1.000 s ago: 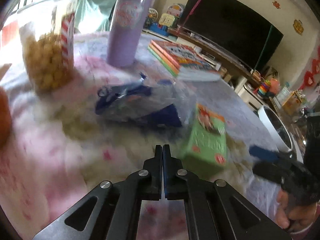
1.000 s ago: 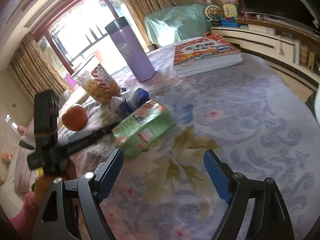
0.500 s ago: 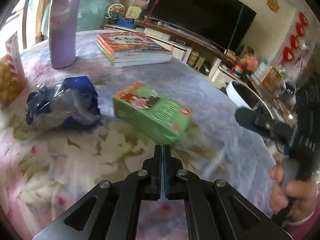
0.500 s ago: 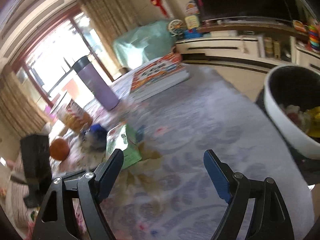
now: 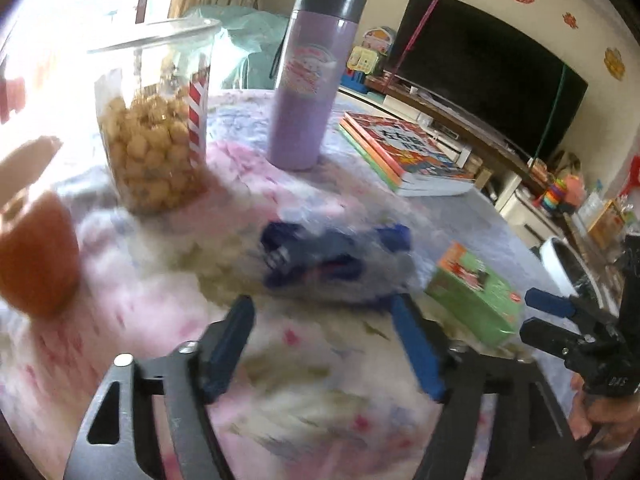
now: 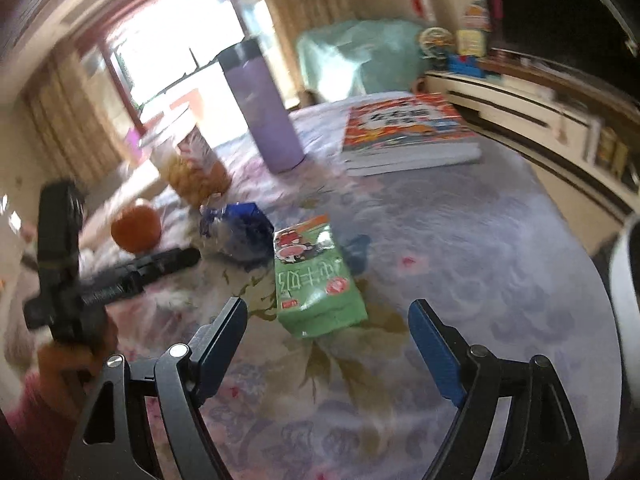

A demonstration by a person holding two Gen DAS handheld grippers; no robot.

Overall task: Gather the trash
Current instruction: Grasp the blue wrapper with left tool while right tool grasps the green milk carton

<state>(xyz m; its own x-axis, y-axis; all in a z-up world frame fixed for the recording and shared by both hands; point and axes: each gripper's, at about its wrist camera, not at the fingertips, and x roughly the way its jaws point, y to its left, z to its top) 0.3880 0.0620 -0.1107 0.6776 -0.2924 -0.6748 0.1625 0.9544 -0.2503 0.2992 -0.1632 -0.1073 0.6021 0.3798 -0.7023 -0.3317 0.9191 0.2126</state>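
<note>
A crumpled blue and clear plastic wrapper (image 5: 336,264) lies on the floral tablecloth, just beyond my left gripper (image 5: 324,312), which is open and empty with its jaws on either side of the wrapper's near edge. A green milk carton (image 5: 476,296) lies flat to its right. In the right wrist view the carton (image 6: 316,276) lies just ahead of my right gripper (image 6: 328,312), which is open and empty. The wrapper (image 6: 240,232) sits behind the carton there, with the left gripper (image 6: 176,260) reaching it from the left.
A clear cup of snack balls (image 5: 156,132), a purple flask (image 5: 308,80) and a stack of books (image 5: 404,152) stand at the back. An orange (image 5: 36,256) lies at the left. A white bin rim (image 5: 560,256) shows off the table's right edge.
My left gripper has opened and swung back left to the wrapper. My right gripper has turned back from the bin toward the carton, still open.
</note>
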